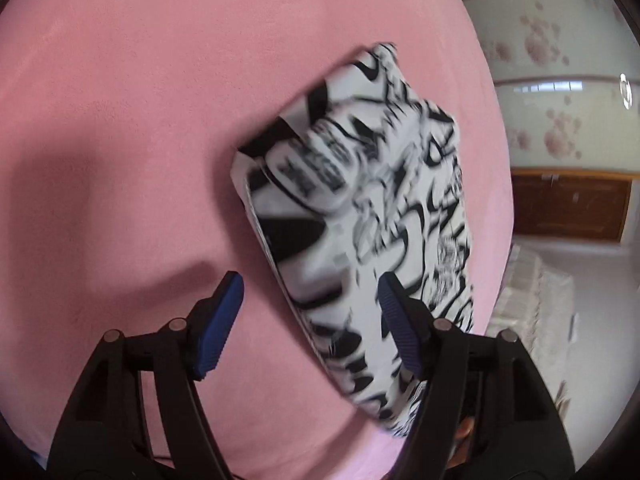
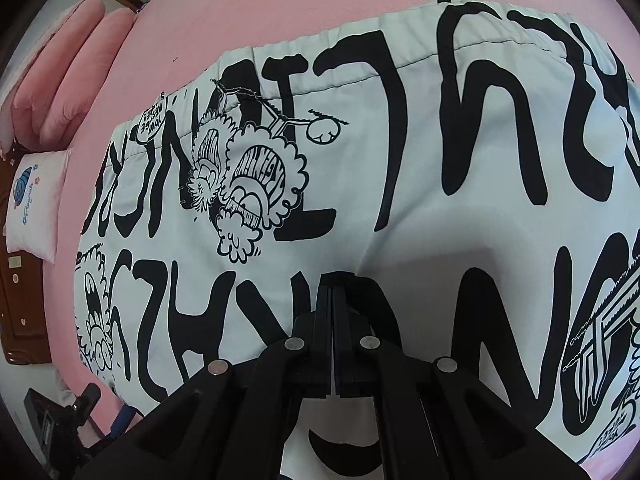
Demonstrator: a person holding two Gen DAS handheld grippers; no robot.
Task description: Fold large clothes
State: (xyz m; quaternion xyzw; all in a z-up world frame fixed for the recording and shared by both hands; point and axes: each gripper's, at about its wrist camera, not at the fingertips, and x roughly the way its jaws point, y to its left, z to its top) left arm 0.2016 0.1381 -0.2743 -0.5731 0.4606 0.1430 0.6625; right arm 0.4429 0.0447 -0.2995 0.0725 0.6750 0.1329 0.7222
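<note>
Right gripper (image 2: 334,296) — jaws closed — over the printed garment (image 2: 420,184) on pink bedding (image 2: 240,12).

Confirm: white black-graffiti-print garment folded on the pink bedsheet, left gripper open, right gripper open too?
Not quite. The right gripper is shut, its black fingers pressed together over the white black-graffiti-print garment, as the right wrist view shows. The rest holds: the garment lies folded on the pink bedsheet, and the left gripper is open.

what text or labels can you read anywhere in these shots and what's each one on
No text reads with certainty.
Big black hand-drawn letters on the white printed garment: upside down and cut off, no whole word readable.
Small speech bubble on the same garment: too small to read.
Lettering inside the cartoon figures: too small.
Script under the picture on the white pillow: too small.
Left wrist view: the print is blurred, unreadable.
</note>
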